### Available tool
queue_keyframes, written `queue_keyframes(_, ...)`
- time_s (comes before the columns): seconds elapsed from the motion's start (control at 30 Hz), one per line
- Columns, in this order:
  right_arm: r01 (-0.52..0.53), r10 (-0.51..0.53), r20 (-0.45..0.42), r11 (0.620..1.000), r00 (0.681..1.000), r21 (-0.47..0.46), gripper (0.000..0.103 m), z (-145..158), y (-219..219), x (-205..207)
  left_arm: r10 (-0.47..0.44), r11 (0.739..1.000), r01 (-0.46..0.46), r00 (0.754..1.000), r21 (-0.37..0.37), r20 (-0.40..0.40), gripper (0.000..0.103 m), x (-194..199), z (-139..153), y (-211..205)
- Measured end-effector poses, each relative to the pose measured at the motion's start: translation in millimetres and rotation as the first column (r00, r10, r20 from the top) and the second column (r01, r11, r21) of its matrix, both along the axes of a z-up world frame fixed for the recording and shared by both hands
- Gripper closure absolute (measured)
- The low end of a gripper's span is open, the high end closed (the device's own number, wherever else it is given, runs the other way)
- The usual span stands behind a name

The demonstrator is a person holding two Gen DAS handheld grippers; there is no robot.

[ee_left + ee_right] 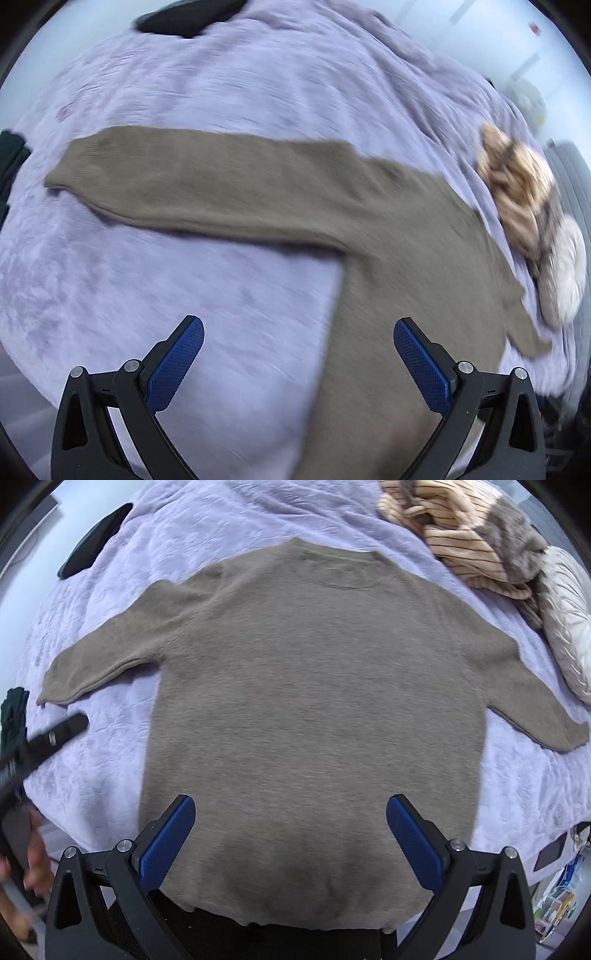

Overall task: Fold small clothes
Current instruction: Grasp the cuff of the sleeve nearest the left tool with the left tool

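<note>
A taupe knit sweater (314, 709) lies flat on a lilac bedspread (110, 775), both sleeves spread out to the sides and the neckline at the far end. My right gripper (290, 842) is open and empty, hovering over the sweater's lower hem. In the left wrist view the sweater's left sleeve (207, 188) stretches across the middle, with the body (399, 332) at the lower right. My left gripper (298, 360) is open and empty above the sweater's left side edge. The left gripper also shows in the right wrist view (55, 738) at the left edge, blurred.
A crumpled tan striped garment (465, 535) and a white quilted cushion (565, 624) lie at the far right of the bed. A black item (92, 542) sits at the far left edge, and dark green cloth (13, 716) at the left. Clutter (554, 897) lies off the bed's near right corner.
</note>
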State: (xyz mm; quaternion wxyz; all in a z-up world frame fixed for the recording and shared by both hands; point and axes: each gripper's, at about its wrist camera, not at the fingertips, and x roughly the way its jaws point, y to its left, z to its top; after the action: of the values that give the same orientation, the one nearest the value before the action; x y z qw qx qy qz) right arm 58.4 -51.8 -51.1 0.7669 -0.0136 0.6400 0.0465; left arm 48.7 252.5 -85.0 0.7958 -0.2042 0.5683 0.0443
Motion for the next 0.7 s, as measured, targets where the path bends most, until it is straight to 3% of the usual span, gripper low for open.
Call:
queue_keyframes(0.1,-0.040,0.040,-0.019,0.999,0.999,-0.001,0.000,-10,28,3,0.116,0.993,-0.115,0.993,-0.033,0.023,0.000,10,-21,64)
queue_keyframes(0.2,-0.066,0.066,-0.030,0.998,0.997,0.003,0.000,-17,51,5,0.232,0.969,-0.228,0.972,-0.098,0.030,0.000,15,-46,117)
queue_keyframes(0.33,-0.094,0.094,-0.049,0.996,0.994,0.000,0.000,-27,74,7,0.342,0.908,-0.324,0.939,-0.267,0.022,0.000,22,-82,165)
queue_keyframes(0.53,-0.110,0.109,-0.071,0.994,0.992,-0.011,0.000,-37,95,9,0.402,0.847,-0.354,0.915,-0.396,0.042,0.000,31,-104,187)
queue_keyframes(0.63,-0.114,0.113,-0.080,0.993,0.990,-0.013,0.000,-40,102,9,0.406,0.840,-0.343,0.911,-0.421,0.068,0.002,33,-101,186)
queue_keyframes(0.7,-0.113,0.112,-0.083,0.993,0.990,-0.013,0.000,-41,106,10,0.406,0.843,-0.339,0.911,-0.418,0.079,0.011,35,-99,185)
